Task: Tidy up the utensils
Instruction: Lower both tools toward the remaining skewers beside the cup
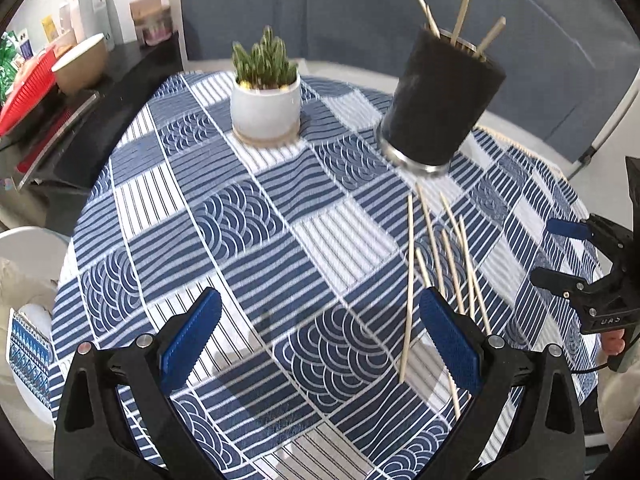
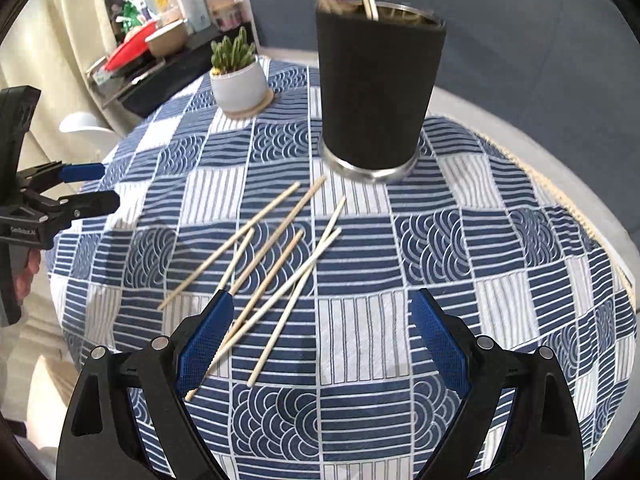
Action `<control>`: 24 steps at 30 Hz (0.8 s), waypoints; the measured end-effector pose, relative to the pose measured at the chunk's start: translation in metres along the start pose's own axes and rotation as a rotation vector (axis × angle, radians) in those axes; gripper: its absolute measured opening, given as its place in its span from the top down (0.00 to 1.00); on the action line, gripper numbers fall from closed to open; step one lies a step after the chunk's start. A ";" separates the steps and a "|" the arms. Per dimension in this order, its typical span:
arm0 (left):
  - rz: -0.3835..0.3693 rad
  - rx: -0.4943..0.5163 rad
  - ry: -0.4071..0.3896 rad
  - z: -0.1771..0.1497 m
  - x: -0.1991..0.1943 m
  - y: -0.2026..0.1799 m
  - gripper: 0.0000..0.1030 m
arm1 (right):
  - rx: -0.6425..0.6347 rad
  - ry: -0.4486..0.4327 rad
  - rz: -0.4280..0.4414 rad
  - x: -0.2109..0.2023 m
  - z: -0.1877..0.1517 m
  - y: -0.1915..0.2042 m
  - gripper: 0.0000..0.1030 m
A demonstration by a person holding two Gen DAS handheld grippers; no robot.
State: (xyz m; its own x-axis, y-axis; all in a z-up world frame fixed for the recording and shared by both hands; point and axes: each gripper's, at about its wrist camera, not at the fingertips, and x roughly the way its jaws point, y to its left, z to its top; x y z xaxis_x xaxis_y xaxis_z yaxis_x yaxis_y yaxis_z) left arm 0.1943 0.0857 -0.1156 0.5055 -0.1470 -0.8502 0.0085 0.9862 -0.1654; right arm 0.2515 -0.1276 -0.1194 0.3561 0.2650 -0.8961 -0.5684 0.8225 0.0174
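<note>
We see loose chopsticks (image 2: 272,264) scattered on the tabletop (image 2: 500,280) before a dark cup (image 2: 376,88), slanting toward it. Our right claw (image 2: 322,336), spread and empty, hangs nearest, sticks at its left finger; our left claw (image 1: 320,340) is spread too.

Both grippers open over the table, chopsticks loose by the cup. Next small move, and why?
Probably lower the right gripper onto the nearest loose chopsticks and close on one. Its jaws are wide open and empty, several sticks lie scattered on the tablecloth just ahead of its left finger, and the black cup already holds some. The left gripper is also open and empty.
</note>
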 end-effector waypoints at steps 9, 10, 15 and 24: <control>0.022 0.086 0.098 -0.014 0.032 -0.013 0.06 | 0.035 0.090 -0.022 0.040 -0.010 0.000 0.17; 0.024 0.095 0.105 -0.014 0.035 -0.015 0.06 | 0.039 0.097 -0.022 0.043 -0.011 -0.001 0.17; 0.014 0.148 0.151 -0.012 0.052 -0.028 0.06 | 0.044 0.129 -0.040 0.056 -0.013 -0.005 0.17; 0.031 0.241 0.199 -0.007 0.076 -0.048 0.06 | 0.057 0.164 -0.029 0.072 -0.007 -0.012 0.16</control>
State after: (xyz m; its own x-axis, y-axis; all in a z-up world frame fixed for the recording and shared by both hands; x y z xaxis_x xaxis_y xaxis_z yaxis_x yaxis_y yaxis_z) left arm 0.2261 0.0263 -0.1761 0.3303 -0.1050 -0.9380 0.2118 0.9767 -0.0347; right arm 0.2790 -0.1218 -0.1871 0.2434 0.1588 -0.9568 -0.5150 0.8571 0.0112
